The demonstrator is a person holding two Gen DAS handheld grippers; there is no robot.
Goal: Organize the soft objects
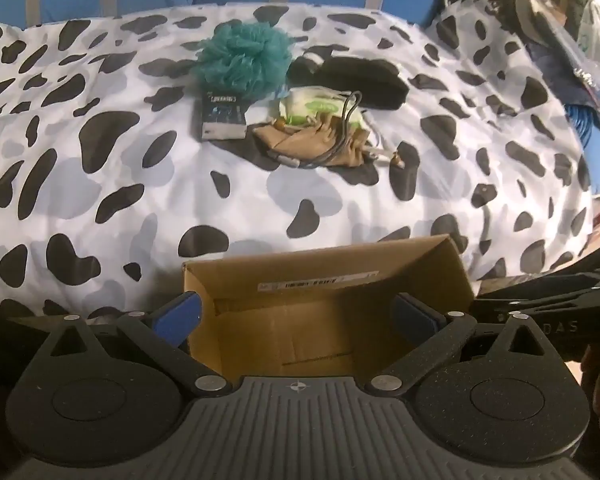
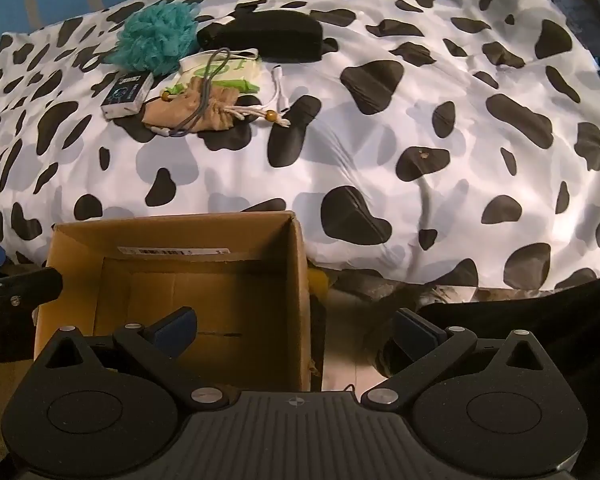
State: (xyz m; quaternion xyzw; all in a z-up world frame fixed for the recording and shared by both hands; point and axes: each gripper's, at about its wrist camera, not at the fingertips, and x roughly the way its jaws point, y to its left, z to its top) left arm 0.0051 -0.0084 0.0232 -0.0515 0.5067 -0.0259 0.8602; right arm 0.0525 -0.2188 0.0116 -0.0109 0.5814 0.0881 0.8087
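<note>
Presently both tools hang over the cardboard box (image 1: pixel 328 320) at lower centre, presumably staged for collecting. Left gripper (image 1: pixel 296 316) and right gripper (image 2: pixel 296 330) stand spread wide, grasping nothing. Box holds nothing visible. Teal pouf (image 1: pixel 244 58), tan pouch (image 1: pixel 320 140) and black case (image 1: pixel 360 76) lie clustered at upper centre on the spotted bedcover (image 1: pixel 100 200).

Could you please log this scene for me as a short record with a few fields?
surface: cow-print bedcover
container: open cardboard box, empty, at the near edge
items on cover: teal mesh pouf, black case, wipes pack, tan drawstring pouch, small dark box
left claw: open, holds nothing
right claw: open, holds nothing
</note>
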